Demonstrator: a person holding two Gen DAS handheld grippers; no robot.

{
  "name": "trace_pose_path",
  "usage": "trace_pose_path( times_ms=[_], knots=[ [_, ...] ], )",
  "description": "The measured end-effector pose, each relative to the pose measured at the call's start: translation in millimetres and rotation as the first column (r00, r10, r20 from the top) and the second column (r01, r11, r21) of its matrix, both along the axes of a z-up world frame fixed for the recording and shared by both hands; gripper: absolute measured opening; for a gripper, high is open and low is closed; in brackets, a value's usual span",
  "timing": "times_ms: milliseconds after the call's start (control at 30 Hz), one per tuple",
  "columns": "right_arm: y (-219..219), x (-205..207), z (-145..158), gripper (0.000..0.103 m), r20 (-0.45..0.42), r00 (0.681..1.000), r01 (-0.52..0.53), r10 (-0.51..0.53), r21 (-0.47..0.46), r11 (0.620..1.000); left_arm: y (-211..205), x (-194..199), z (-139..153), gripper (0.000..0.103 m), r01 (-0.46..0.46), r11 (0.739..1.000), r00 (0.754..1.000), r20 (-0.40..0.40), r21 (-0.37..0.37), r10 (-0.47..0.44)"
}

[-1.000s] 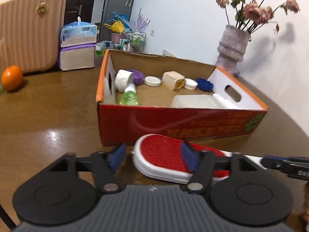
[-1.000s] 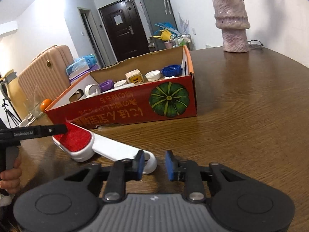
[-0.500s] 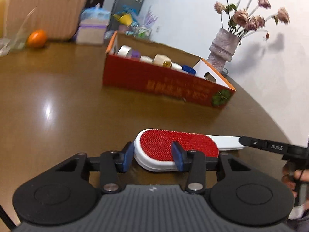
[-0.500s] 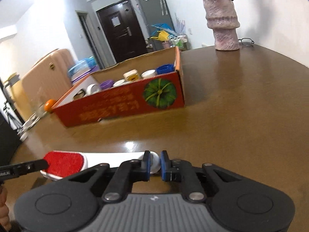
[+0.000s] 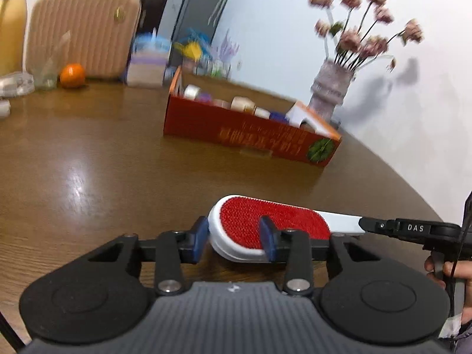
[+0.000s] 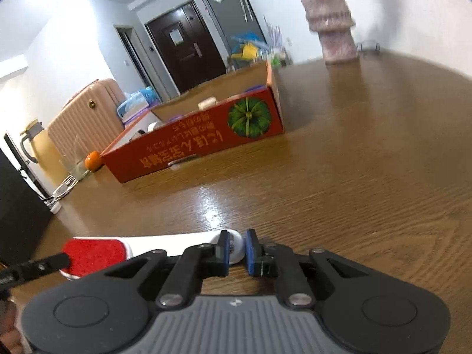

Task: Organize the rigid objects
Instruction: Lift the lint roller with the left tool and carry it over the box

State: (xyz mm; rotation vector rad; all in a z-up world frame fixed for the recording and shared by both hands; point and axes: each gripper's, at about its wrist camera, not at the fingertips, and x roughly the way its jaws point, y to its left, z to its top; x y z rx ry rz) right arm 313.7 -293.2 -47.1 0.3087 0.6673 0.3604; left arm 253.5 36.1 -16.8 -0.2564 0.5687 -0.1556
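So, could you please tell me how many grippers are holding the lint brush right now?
2. The left gripper, whose jaws have just been closing, clamps the lint brush across its red head; the right gripper pinches the end of its white handle.

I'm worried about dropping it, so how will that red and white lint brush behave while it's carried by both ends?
The lint brush looks like rigid plastic, so it probably won't sag. The right gripper pinches only the smooth rounded handle tip, which may slip. The left gripper spans the wider head, likely steadier.
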Motion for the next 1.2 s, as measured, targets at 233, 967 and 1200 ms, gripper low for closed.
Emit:
trace_pose_path(
  times_ms=[233,967,1200],
  knots=[
    [3,-62,62,0.011,0.263,0.965,0.020,-0.015,-0.019,1.000,-18,-69,51,0.038,-0.051,0.996,0.954,0.297,0.073,0.027],
    [-3,-193,115,0.011,0.490,0.868,0.076,-0.079,0.025,0.997,-21,-188,94,0.038,-0.042,0.997,0.869,0.495,0.061,0.006],
    [-2,-155,117,0.011,0.485,0.870,0.102,-0.094,0.010,0.995,-26,-150,99,0.038,-0.033,0.997,0.883,0.469,0.076,-0.007]
  ],
)
